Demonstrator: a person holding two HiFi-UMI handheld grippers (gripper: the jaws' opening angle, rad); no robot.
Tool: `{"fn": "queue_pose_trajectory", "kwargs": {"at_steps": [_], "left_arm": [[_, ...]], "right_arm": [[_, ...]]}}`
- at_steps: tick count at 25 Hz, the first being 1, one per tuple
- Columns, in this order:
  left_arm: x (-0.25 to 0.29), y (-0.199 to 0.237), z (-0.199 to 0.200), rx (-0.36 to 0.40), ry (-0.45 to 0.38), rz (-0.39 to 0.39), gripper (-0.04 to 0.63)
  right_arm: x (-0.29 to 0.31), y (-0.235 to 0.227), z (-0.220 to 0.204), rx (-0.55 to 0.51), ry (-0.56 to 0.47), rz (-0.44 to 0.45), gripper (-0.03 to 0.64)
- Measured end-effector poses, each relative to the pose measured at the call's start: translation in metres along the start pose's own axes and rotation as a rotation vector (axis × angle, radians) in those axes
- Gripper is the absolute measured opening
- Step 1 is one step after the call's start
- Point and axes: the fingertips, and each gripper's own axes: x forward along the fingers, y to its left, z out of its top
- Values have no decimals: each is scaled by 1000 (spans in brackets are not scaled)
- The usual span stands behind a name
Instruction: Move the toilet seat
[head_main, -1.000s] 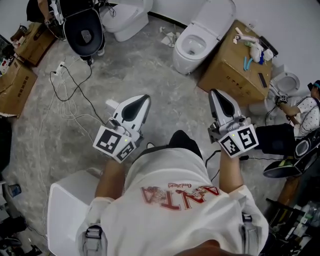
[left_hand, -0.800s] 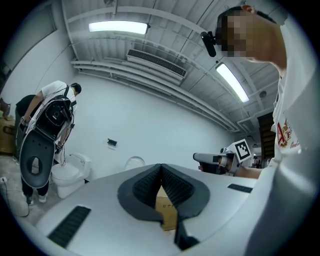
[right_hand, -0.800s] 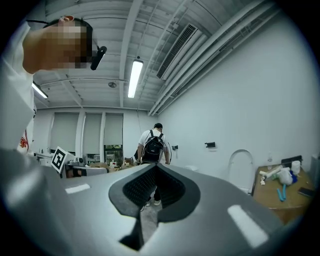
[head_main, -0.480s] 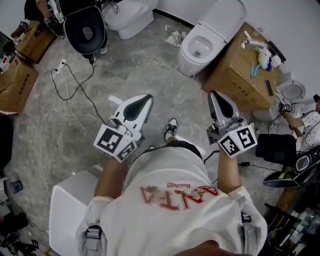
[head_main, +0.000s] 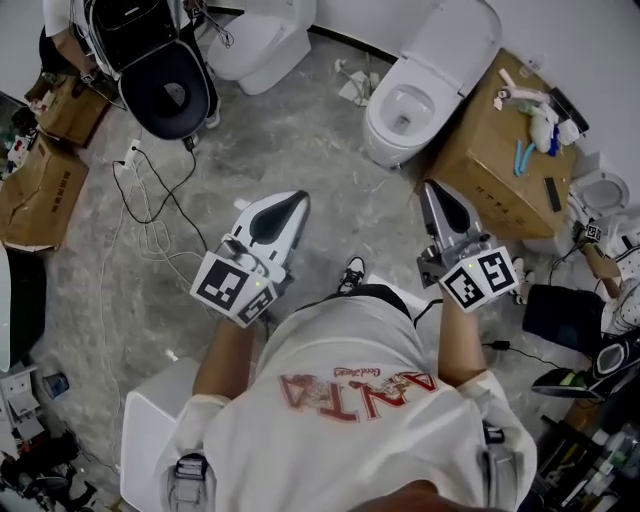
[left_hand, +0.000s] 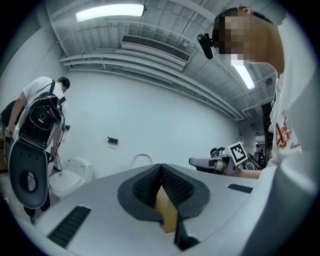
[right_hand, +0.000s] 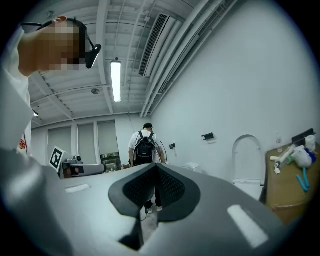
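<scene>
A white toilet (head_main: 400, 110) stands ahead on the grey floor, its lid (head_main: 462, 32) raised against the wall and its bowl open. Both grippers are held level in front of the person, well short of the toilet. My left gripper (head_main: 297, 197) is shut with nothing in it, and its dark pads meet in the left gripper view (left_hand: 161, 169). Equally empty and shut is my right gripper (head_main: 428, 186), seen closed in its own view (right_hand: 156, 170). The raised lid (right_hand: 247, 159) shows to the right in the right gripper view.
A cardboard box (head_main: 505, 150) with small items on top stands right of the toilet. A second toilet (head_main: 258, 38) is at the far left. A person with a backpack (left_hand: 37, 117) holds a black toilet seat (head_main: 168, 88). Cables (head_main: 150, 205) lie on the floor at left.
The toilet and box have slid down and nearer in the head view as the person walked toward them. Both grippers stayed shut, carried forward with the person.
</scene>
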Motion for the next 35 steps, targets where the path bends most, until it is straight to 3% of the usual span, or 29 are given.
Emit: {"fn": "queue_pose_trajectory", "kwargs": {"at_steps": [14,18,21,27,35], "left_arm": [[143,29,-4,3,62,26,9],[174,38,-3,37,85,0,9],[193,46,1,22,88,-29,9],[242,53,-9,16,120,-173,9],[316,125,3,-33,124,-288,9]], "right_arm": [[50,-140,14,41,13,26,2],[59,-167,9,60,18,10,2],[59,-183,7,71,19,-32,2],[52,-230,13,85,-2,-189,2],[114,-266,33,49,11,-314,2]]}}
